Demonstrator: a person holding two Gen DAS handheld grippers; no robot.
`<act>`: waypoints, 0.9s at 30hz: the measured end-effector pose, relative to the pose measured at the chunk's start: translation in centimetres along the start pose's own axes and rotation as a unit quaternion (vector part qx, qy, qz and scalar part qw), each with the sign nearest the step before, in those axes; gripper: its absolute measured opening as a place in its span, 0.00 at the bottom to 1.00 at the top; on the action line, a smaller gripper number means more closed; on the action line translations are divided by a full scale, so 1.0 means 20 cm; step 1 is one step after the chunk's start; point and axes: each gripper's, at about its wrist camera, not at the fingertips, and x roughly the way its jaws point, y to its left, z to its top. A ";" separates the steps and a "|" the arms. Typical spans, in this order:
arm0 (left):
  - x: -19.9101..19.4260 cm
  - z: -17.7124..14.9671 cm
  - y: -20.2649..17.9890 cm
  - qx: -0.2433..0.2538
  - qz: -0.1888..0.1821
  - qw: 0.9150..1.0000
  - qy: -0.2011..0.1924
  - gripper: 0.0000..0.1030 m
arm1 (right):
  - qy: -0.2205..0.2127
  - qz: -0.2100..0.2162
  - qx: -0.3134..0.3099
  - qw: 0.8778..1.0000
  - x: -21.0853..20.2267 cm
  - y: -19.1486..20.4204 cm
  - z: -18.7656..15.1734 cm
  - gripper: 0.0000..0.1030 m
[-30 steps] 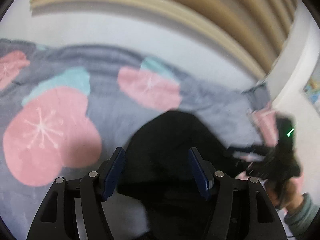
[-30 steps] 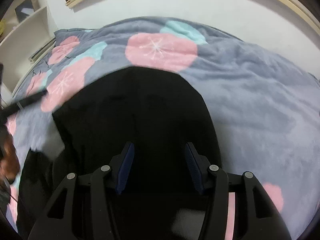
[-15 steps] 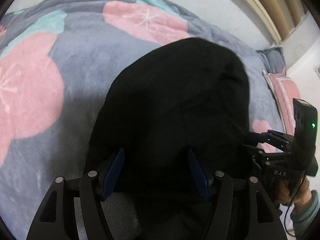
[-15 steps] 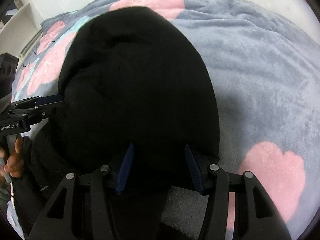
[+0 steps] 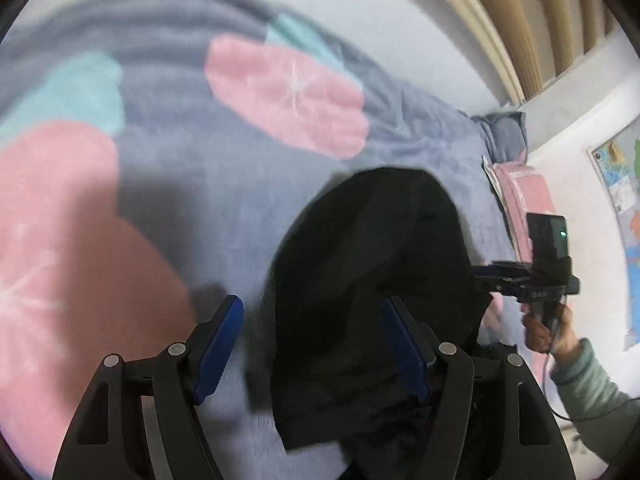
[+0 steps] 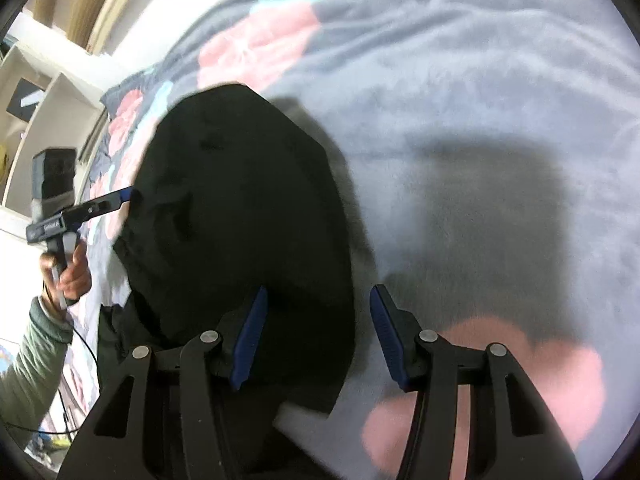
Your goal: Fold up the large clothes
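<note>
A black garment (image 5: 372,260) lies in a rounded, folded heap on the grey blanket (image 5: 200,168) with pink flowers. My left gripper (image 5: 313,300) hovers over the garment's left edge. Its jaws are opening; the cloth lies under the right pad, while the left pad (image 5: 220,344) is over bare blanket. In the right wrist view the garment (image 6: 240,200) sits left of centre. My right gripper (image 6: 319,289) is open over its right edge, with the right pad (image 6: 386,336) above the blanket (image 6: 480,100). Each gripper shows in the other's view, at the garment's sides.
A pink pillow (image 5: 520,192) and a grey one (image 5: 504,136) lie at the bed's far right. A map (image 5: 624,184) hangs on the wall there. White shelves (image 6: 48,112) stand on the left. A hand (image 6: 68,272) in a green sleeve holds the left gripper's handle.
The garment filled the gap between both pairs of jaws half a second ago. Now each gripper has shifted outward to the garment's side edge, and the left jaws stand wider.
</note>
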 end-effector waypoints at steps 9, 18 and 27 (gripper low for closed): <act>0.26 0.03 -0.11 0.046 -0.009 0.999 0.023 0.25 | 0.006 -0.001 -0.077 0.997 0.18 0.16 0.17 0.33; -0.26 -0.27 -0.58 0.142 0.026 0.986 -0.084 0.14 | -0.092 -0.089 -0.190 0.973 -0.32 0.62 -0.22 0.14; -0.79 -0.98 -1.11 0.203 0.070 0.965 -0.149 0.14 | -0.181 -0.183 -0.224 0.940 -0.80 1.14 -1.04 0.14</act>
